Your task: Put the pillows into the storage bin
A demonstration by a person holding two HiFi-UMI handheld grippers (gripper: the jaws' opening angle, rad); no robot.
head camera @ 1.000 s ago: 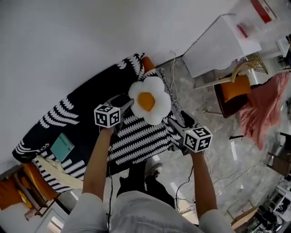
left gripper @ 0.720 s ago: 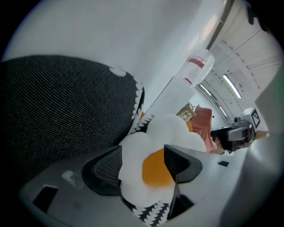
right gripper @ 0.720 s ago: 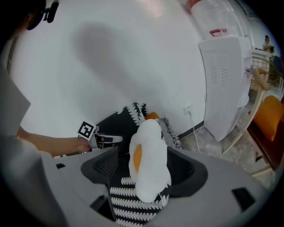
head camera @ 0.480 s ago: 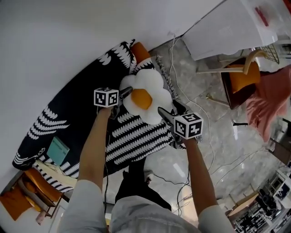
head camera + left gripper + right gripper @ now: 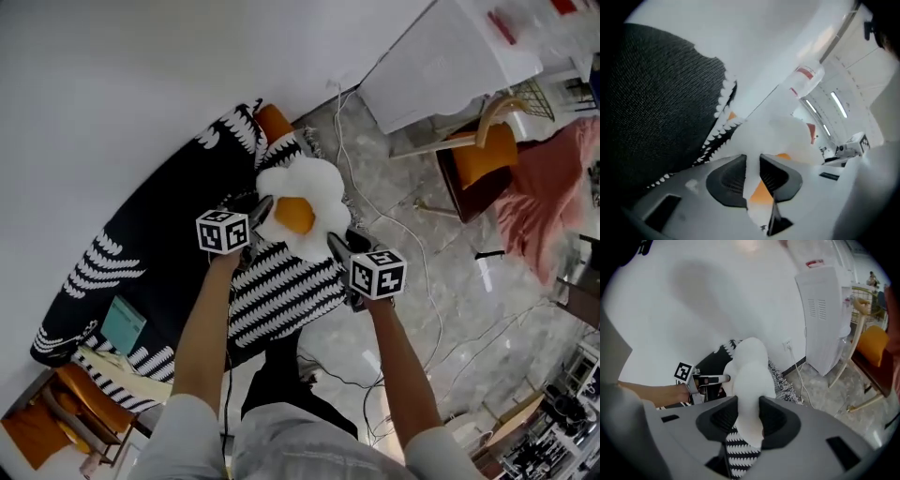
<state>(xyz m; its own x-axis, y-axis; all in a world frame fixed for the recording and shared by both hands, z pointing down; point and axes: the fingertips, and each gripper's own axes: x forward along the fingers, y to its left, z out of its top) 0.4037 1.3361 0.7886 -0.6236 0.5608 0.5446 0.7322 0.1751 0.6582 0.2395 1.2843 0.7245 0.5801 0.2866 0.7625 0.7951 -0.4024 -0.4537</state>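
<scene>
A fried-egg pillow (image 5: 302, 204), white with an orange yolk, hangs in the air between both grippers above a black-and-white patterned sofa (image 5: 187, 253). My left gripper (image 5: 263, 208) is shut on its left petal, white and orange fabric (image 5: 757, 187) pinched between the jaws. My right gripper (image 5: 335, 242) is shut on its lower right edge, where the white pillow (image 5: 749, 380) bulges up out of the jaws. No storage bin shows in any view.
An orange cushion (image 5: 275, 122) lies at the sofa's far end, a teal book (image 5: 125, 324) near its other end. A white appliance (image 5: 441, 56), an orange chair (image 5: 483, 164) with pink cloth (image 5: 548, 202) and floor cables (image 5: 375, 202) are to the right.
Both grippers keep hold of the pillow throughout. The view swung; the pillow and grippers sit slightly lower and closer together in the frame than half a second ago.
</scene>
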